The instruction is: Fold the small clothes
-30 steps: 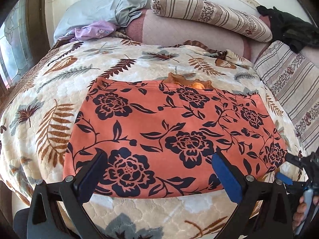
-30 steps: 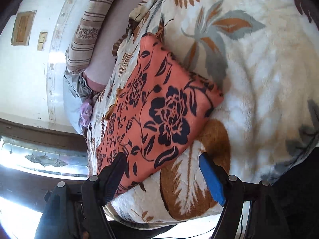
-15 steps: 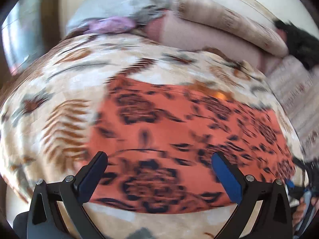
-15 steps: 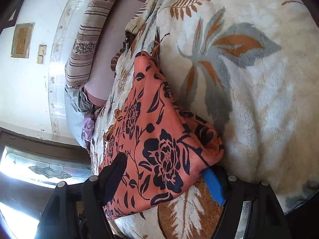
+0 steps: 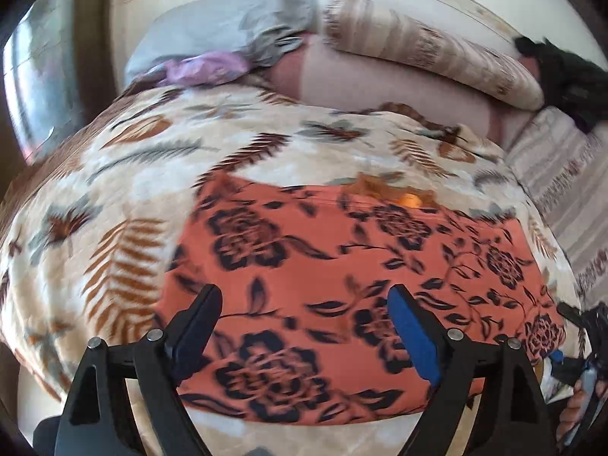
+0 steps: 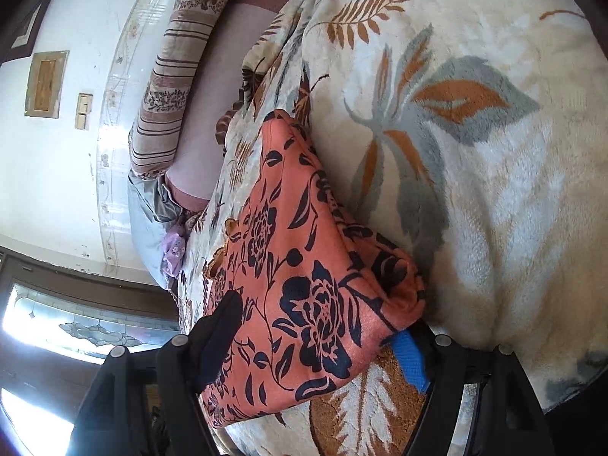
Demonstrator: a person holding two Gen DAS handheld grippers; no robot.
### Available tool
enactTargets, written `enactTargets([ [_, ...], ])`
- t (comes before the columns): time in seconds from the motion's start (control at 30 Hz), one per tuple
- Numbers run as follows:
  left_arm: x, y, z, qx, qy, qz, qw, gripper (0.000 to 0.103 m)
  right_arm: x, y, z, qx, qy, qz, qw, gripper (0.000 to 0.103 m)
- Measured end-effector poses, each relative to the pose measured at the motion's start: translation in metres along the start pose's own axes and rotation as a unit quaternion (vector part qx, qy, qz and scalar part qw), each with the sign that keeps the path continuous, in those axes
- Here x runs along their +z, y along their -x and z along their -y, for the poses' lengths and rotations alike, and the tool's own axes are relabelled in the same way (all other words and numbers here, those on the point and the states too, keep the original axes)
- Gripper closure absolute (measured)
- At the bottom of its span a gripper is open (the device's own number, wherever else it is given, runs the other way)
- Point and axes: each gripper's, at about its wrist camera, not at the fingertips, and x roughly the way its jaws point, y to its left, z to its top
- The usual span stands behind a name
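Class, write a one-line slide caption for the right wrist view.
Right gripper straddles a corner of the orange floral garment lying on the leaf-patterned blanket.

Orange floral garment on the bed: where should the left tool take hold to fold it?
Grip the orange floral garment at its near-left corner, coming in low from the bed's near edge. That hem lies flat and free on the blanket, while the right tool already straddles the opposite near corner.
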Motion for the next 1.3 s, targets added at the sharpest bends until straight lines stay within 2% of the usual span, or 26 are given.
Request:
enactTargets([
  [0.03, 0.0, -0.012, 0.016, -0.011, -0.025, -0.007, 0.9996, 0.014, 0.001, 0.0, -0.002, -0.004, 0.004, 0.002, 1.0, 0.025],
  [0.1, -0.004, -0.041, 0.039, 0.0, -0.055, -0.042, 0.9976, 0.014, 0.003, -0.002, -0.005, -0.014, 0.019, 0.004, 1.0, 0.028],
  [0.13, -0.013, -0.058, 0.049, 0.003, -0.069, -0.072, 0.995, 0.015, 0.005, -0.006, -0.005, -0.027, 0.025, 0.001, 0.999, 0.039],
  [0.17, -0.02, -0.07, 0.054, 0.011, -0.079, -0.081, 0.9935, 0.014, 0.007, -0.01, -0.004, -0.047, 0.028, -0.006, 0.998, 0.065],
  [0.2, -0.023, -0.066, 0.057, 0.017, -0.087, -0.048, 0.9949, 0.014, 0.009, -0.014, -0.003, -0.065, 0.029, -0.011, 0.997, 0.078],
  [0.23, -0.024, -0.065, 0.06, 0.018, -0.098, -0.046, 0.994, 0.014, 0.009, -0.017, -0.004, -0.073, 0.034, -0.014, 0.997, 0.079],
  [0.3, -0.021, -0.06, 0.054, -0.001, -0.082, -0.054, 0.9952, 0.015, 0.009, -0.022, -0.019, -0.108, 0.077, -0.018, 0.991, 0.088],
  [0.37, -0.019, -0.057, 0.047, -0.023, -0.073, -0.055, 0.9955, 0.015, 0.007, -0.026, -0.04, -0.145, 0.121, -0.016, 0.982, 0.09],
  [0.47, -0.019, -0.045, 0.02, -0.086, -0.025, -0.039, 0.9952, 0.015, 0.001, -0.021, -0.092, -0.157, 0.187, 0.012, 0.97, 0.091],
  [0.53, -0.012, -0.036, -0.012, -0.108, 0.04, -0.017, 0.9932, 0.015, -0.007, -0.017, -0.139, -0.133, 0.226, 0.03, 0.964, 0.092],
  [0.6, -0.003, -0.024, -0.05, -0.108, 0.1, 0.016, 0.989, 0.015, -0.027, -0.021, -0.19, -0.103, 0.271, 0.039, 0.956, 0.092],
  [0.67, 0.001, -0.012, -0.088, -0.096, 0.152, 0.047, 0.9826, 0.015, -0.061, -0.035, -0.234, -0.07, 0.32, 0.031, 0.944, 0.092],
  [0.73, -0.001, -0.006, -0.127, -0.086, 0.201, 0.055, 0.9743, 0.015, -0.105, -0.061, -0.26, -0.049, 0.367, 0.002, 0.929, 0.092],
  [0.8, -0.006, -0.008, -0.157, -0.084, 0.246, 0.044, 0.9645, 0.015, -0.152, -0.103, -0.262, -0.047, 0.401, -0.056, 0.913, 0.092],
  [0.87, -0.009, -0.015, -0.174, -0.103, 0.276, 0.038, 0.9549, 0.016, -0.185, -0.152, -0.238, -0.073, 0.409, -0.119, 0.902, 0.092],
  [0.9, -0.009, -0.015, -0.178, -0.113, 0.281, 0.037, 0.9523, 0.016, -0.196, -0.179, -0.217, -0.096, 0.398, -0.156, 0.899, 0.092],
  [0.93, -0.01, -0.016, -0.179, -0.126, 0.282, 0.037, 0.9504, 0.016, -0.201, -0.194, -0.198, -0.098, 0.378, -0.178, 0.903, 0.091],
  [0.97, -0.009, -0.018, -0.178, -0.142, 0.283, 0.035, 0.9479, 0.016, -0.201, -0.19, -0.191, -0.075, 0.371, -0.154, 0.913, 0.09],
  [1.03, -0.008, -0.019, -0.174, -0.186, 0.291, 0.028, 0.9382, 0.016, -0.198, -0.182, -0.192, -0.07, 0.367, -0.154, 0.915, 0.092],
  [1.13, 0.004, -0.026, -0.158, -0.238, 0.285, 0.012, 0.9286, 0.016, -0.19, -0.181, -0.196, -0.067, 0.371, -0.164, 0.912, 0.093],
  [1.23, 0.014, -0.036, -0.135, -0.263, 0.267, -0.001, 0.9273, 0.015, -0.19, -0.182, -0.193, -0.051, 0.349, -0.163, 0.921, 0.092],
  [1.3, 0.019, -0.051, -0.12, -0.254, 0.258, -0.031, 0.9316, 0.015, -0.187, -0.181, -0.193, -0.046, 0.348, -0.159, 0.923, 0.092],
])
